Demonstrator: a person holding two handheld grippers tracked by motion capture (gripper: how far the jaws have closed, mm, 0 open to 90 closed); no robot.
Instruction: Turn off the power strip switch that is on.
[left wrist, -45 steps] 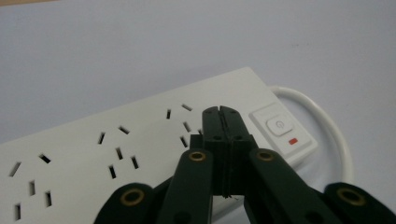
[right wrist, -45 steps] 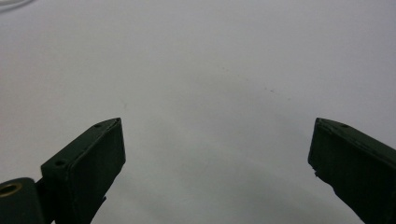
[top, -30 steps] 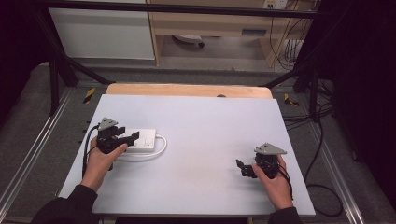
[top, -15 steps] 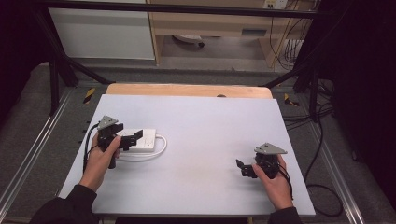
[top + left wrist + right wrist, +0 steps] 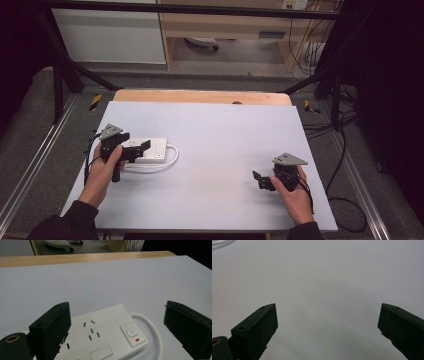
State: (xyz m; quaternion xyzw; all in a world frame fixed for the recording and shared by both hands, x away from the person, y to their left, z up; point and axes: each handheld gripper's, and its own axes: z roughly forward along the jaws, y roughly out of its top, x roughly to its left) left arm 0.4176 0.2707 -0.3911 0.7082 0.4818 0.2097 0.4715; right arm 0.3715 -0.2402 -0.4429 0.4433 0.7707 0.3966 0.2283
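I have the left gripper (image 5: 136, 149) spread wide over the power strip (image 5: 150, 150), which lies at the table's (image 5: 225, 130) left side, long axis running left-right, cord (image 5: 172, 156) looping off its right end. My right gripper (image 5: 263, 181), also spread and holding nothing, sits well apart at the near right. I judge the left hand nearer.

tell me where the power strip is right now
The power strip lies on the left side of the table in the high view, under the open left gripper.
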